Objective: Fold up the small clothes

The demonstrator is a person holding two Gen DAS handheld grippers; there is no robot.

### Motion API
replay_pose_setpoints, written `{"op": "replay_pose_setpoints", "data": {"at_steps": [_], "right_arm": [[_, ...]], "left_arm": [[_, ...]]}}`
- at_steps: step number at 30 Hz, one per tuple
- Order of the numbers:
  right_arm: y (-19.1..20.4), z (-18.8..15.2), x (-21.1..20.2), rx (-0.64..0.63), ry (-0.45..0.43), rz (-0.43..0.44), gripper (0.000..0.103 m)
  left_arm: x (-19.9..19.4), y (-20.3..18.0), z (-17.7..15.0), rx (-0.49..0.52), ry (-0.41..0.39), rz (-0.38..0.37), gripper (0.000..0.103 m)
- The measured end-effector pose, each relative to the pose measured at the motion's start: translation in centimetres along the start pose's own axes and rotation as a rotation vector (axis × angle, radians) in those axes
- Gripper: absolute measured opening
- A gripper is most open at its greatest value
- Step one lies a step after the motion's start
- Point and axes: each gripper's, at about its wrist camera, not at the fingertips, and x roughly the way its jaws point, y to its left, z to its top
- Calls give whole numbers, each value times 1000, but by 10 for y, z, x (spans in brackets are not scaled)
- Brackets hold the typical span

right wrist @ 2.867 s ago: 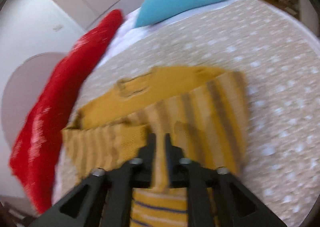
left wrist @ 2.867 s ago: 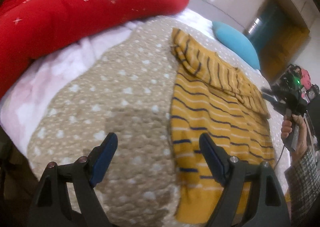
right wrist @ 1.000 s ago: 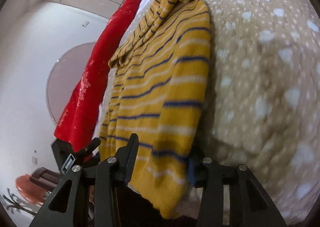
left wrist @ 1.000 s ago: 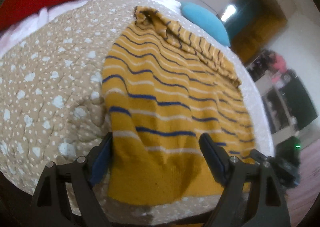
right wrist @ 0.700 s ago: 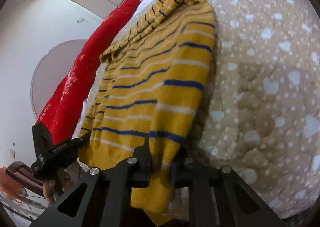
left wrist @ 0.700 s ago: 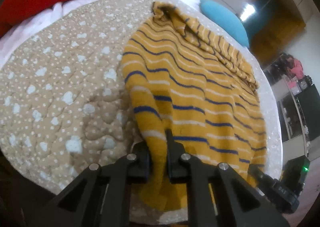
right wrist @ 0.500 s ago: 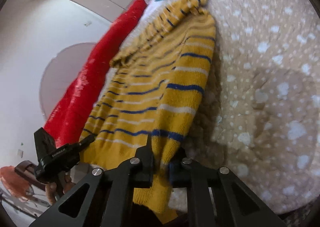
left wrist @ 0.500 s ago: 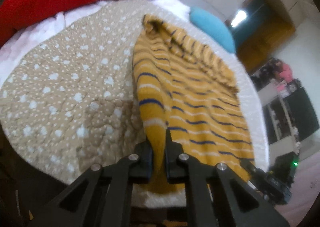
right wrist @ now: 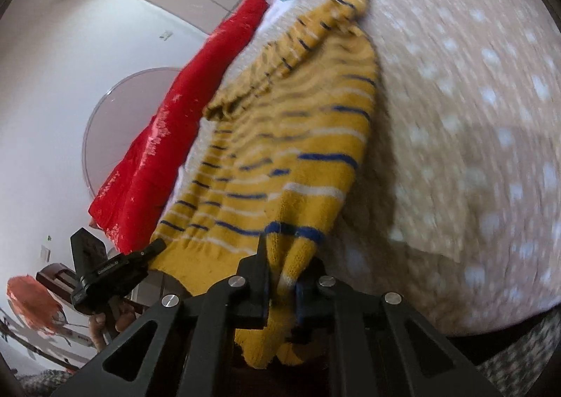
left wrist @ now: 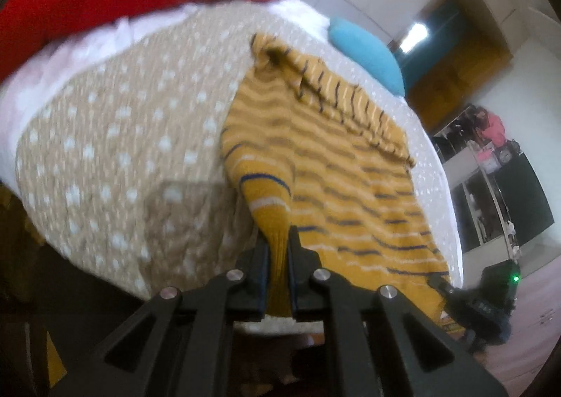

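- Right now the left gripper [left wrist: 278, 257] is clamped tight on one hem corner of the yellow striped sweater [left wrist: 336, 165], knit bunched between its pads.
- Across the hem, the right gripper [right wrist: 282, 271] pinches the other corner, jaws nearly closed on the fabric.
- Beyond them, the sweater lies flat on the dotted quilt [left wrist: 115, 137], sleeves folded over at the far end.
- Best play, I'd say: lift both corners evenly, keep the hem taut, carry it towards the collar near the blue pillow [left wrist: 364, 46].

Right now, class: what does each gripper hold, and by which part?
Both hold the yellow striped sweater at its near bottom hem: the left gripper at one corner, the right gripper at the other.
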Motion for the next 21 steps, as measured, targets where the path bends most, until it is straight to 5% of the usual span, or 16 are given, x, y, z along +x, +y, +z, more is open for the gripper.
{"op": "replay_pose_setpoints", "data": {"at_steps": [11, 21], "right_arm": [[73, 123, 3, -150, -146, -2, 11], [50, 217, 69, -94, -106, -127, 11]], "left_arm": [[23, -52, 128, 59, -144, 27, 8], [125, -59, 206, 83, -42, 112, 8]]}}
